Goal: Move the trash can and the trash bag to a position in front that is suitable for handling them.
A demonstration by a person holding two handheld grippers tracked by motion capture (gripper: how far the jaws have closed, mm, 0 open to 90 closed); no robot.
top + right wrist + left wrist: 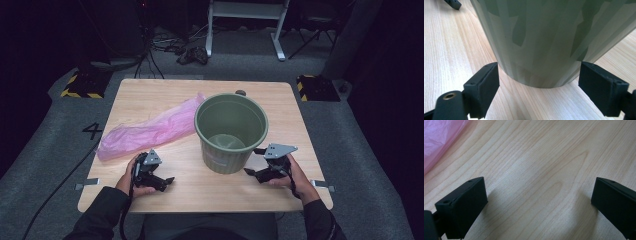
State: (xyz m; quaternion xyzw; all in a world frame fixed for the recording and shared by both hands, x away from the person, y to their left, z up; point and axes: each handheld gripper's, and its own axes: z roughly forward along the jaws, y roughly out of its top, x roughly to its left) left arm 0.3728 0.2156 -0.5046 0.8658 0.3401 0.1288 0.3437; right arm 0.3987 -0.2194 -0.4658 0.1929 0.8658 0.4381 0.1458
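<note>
A green ribbed bin (231, 131) stands upright at the middle of the wooden table (150, 97), and I see nothing in it. A pink plastic bag (147, 130) lies flat to its left. My left gripper (162, 181) rests low near the front edge, open, its jaws wide apart over bare wood (536, 190), with the bag's edge (439, 140) at the upper left. My right gripper (254, 161) is open just right of the bin's base. In the right gripper view the bin (544, 42) stands close ahead of the jaws, apart from both.
Grey carpet surrounds the table. A white desk frame (245, 25) and cables (192, 52) lie beyond the far edge. Yellow-black striped blocks (82, 85) (317, 87) sit by the far corners. A small dark knob (240, 92) sits behind the bin.
</note>
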